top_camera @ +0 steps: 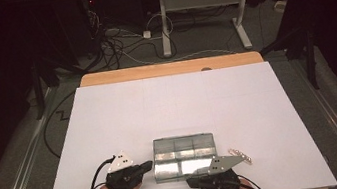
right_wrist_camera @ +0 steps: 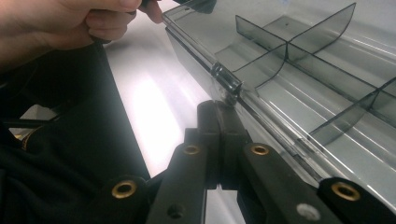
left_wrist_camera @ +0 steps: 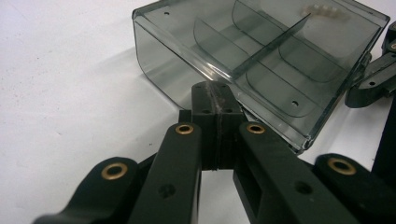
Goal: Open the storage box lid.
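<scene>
Both grippers clenched, jaws pressed together on nothing: left gripper [left_wrist_camera: 215, 100] tips touch the clear smoky plastic divided box [left_wrist_camera: 261, 51]; right gripper [right_wrist_camera: 218, 114] tips meet its hinge [right_wrist_camera: 226, 84].

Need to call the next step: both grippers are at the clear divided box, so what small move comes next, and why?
Probably open the right gripper a little: its shut jaws touch the latch on the clear box, closed and apparently empty. The left gripper presses shut against its side.
</scene>
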A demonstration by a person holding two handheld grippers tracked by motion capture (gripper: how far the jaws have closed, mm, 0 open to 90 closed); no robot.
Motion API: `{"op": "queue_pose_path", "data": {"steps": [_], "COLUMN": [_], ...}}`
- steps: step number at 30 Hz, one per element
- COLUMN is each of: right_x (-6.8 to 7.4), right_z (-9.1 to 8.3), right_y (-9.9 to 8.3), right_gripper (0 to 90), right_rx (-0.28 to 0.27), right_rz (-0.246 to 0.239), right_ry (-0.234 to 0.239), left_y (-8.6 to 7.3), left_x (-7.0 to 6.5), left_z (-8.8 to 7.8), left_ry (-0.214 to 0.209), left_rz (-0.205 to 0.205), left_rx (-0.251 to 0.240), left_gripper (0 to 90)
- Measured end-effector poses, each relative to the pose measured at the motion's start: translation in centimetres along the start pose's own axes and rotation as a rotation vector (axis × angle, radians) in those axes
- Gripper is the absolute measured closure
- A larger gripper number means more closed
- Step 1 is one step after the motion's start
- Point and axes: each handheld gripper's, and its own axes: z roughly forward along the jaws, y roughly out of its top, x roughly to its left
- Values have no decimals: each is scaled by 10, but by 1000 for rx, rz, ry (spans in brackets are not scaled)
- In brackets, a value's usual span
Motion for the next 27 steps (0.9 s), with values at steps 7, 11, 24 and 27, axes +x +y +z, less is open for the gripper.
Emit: {"op": "queue_pose_path", "data": {"steps": [7, 11, 24, 27], "right_x": [1, 1, 1, 1], "right_z": [-3, -5, -11, -14], "right_y": [2, 2, 13, 16], "right_gripper": [900, 900, 900, 900], "right_rx": [-18, -31, -85, -96], "right_rz": [-4, -1, -8, -16], "right_ry": [-8, -8, -4, -1], "left_y": [1, 1, 3, 3], "left_x": [0, 0, 1, 0], "left_z": [-1, -2, -9, -11], "left_ry": [3, 2, -26, -40], "left_rz": [3, 1, -6, -8], "left_rx": [-4, -11, -36, -48], "left_gripper": [871, 871, 871, 871]}}
